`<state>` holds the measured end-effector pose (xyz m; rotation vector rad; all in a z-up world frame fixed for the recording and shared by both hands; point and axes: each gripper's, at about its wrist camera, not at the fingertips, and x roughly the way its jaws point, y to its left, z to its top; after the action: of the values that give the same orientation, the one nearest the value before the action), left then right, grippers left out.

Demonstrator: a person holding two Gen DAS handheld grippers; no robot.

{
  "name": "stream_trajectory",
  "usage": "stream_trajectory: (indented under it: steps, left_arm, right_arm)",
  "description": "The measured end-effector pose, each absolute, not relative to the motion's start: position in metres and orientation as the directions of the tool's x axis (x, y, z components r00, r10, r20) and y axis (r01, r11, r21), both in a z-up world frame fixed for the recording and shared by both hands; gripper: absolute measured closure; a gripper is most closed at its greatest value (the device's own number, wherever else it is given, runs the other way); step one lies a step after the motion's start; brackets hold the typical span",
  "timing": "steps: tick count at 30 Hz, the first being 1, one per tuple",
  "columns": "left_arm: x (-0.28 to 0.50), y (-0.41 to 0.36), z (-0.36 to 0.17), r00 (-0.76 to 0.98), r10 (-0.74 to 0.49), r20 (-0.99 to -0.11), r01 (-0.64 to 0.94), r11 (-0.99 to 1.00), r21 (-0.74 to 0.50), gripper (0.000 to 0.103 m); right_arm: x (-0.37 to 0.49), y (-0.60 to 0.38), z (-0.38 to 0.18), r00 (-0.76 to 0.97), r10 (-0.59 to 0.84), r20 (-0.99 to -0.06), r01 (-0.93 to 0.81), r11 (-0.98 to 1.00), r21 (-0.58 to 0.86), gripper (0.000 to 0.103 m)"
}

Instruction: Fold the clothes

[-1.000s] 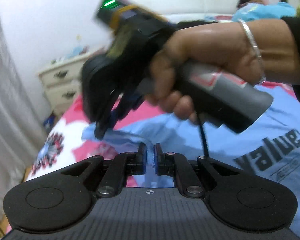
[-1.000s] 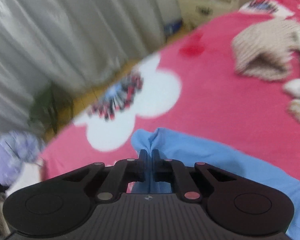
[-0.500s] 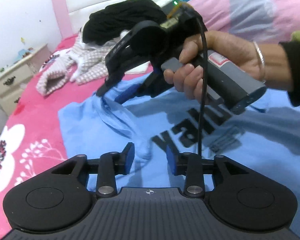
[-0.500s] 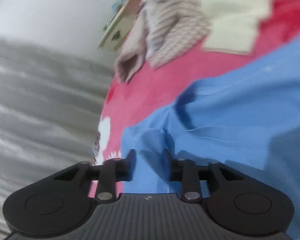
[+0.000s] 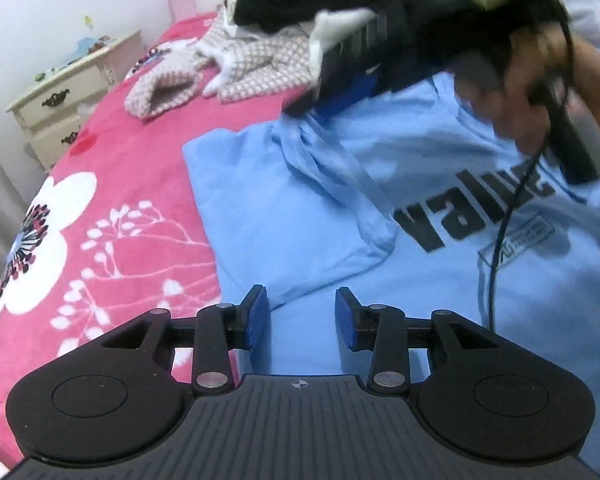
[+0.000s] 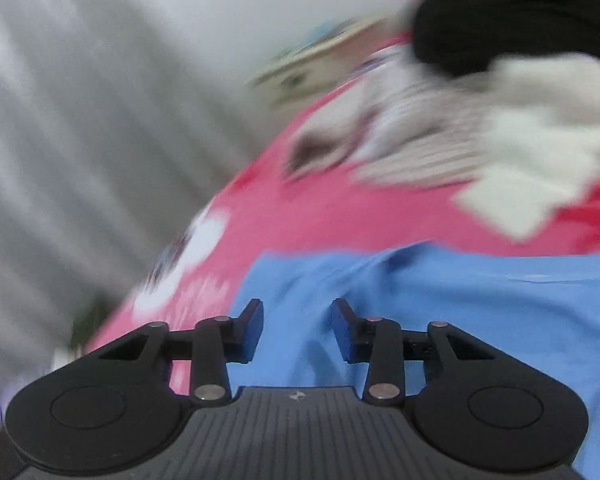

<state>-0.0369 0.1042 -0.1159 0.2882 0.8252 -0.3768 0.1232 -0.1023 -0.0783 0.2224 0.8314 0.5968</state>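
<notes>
Our left gripper [image 5: 300,314] stands parted and empty just over the near edge of the blue T-shirt [image 5: 284,216], while our right gripper [image 6: 297,326], its jaws closing on nothing, hangs over the far, bunched part of that fold. The shirt lies flat on the pink bed [image 5: 112,184]; its folded-over side runs lengthways from one gripper to the other, so each is nearest its own end

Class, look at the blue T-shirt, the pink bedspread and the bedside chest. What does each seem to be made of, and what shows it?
Blue T-shirt: thin matte knit, probably cotton; it creases softly and carries flat black print.
Pink bedspread: fuzzy, plush-looking fabric, perhaps fleece; white flower print.
Bedside chest: likely cream-painted wood with dark metal-looking handles; too small to be sure.
</notes>
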Motion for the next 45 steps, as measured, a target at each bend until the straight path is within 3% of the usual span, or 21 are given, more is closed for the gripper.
stream_trajectory:
  steps: [3,5,11,14,18,23,28,32,39,42,45]
  left_arm:
    - [-0.038,0.108,-0.123,0.623,-0.21,-0.753,0.427,0.898,0.103,0.065]
    - [-0.035,0.112,-0.131,0.614,-0.201,-0.763,0.416,0.904,0.097,0.065]
    - [-0.035,0.118,-0.131,0.612,-0.222,-0.759,0.421,0.904,0.074,0.064]
    - [-0.034,0.119,-0.129,0.607,-0.22,-0.764,0.418,0.906,0.072,0.064]
    - [-0.035,0.115,-0.13,0.61,-0.206,-0.765,0.431,0.897,0.102,0.064]
    - [-0.038,0.112,-0.134,0.621,-0.19,-0.76,0.434,0.892,0.131,0.064]
    - [-0.039,0.119,-0.135,0.62,-0.207,-0.757,0.435,0.894,0.112,0.064]
    - [-0.041,0.119,-0.132,0.637,-0.195,-0.746,0.448,0.881,0.152,0.064]
    - [-0.049,0.11,-0.132,0.682,-0.125,-0.721,0.49,0.809,0.324,0.064]
    - [-0.053,0.102,-0.135,0.688,-0.105,-0.718,0.523,0.757,0.391,0.074]
    - [-0.055,0.097,-0.135,0.691,-0.077,-0.718,0.529,0.731,0.431,0.094]
  right_arm:
    - [0.103,-0.063,-0.092,0.446,0.531,-0.72,-0.574,0.787,0.225,0.074]
    - [0.095,-0.06,-0.102,0.444,0.475,-0.76,-0.608,0.782,0.133,0.074]
    - [0.09,-0.118,-0.1,0.467,0.402,-0.788,-0.502,0.854,0.138,0.074]
    - [0.093,-0.129,-0.086,0.503,0.437,-0.745,-0.495,0.853,0.166,0.072]
    - [0.103,-0.107,-0.075,0.555,0.494,-0.669,-0.524,0.832,0.18,0.072]
    - [0.138,-0.073,-0.095,0.589,0.433,-0.682,-0.512,0.853,0.1,0.075]
    - [0.153,-0.145,-0.122,0.577,0.376,-0.725,-0.242,0.927,0.288,0.075]
    - [0.132,-0.169,-0.107,0.611,0.396,-0.686,-0.235,0.917,0.322,0.072]
    - [0.111,-0.159,-0.1,0.396,0.587,-0.706,-0.25,0.809,0.532,0.06]
    - [0.109,-0.158,-0.107,0.365,0.606,-0.706,-0.202,0.792,0.576,0.06]
    - [0.108,-0.157,-0.108,0.365,0.608,-0.705,-0.188,0.79,0.584,0.06]
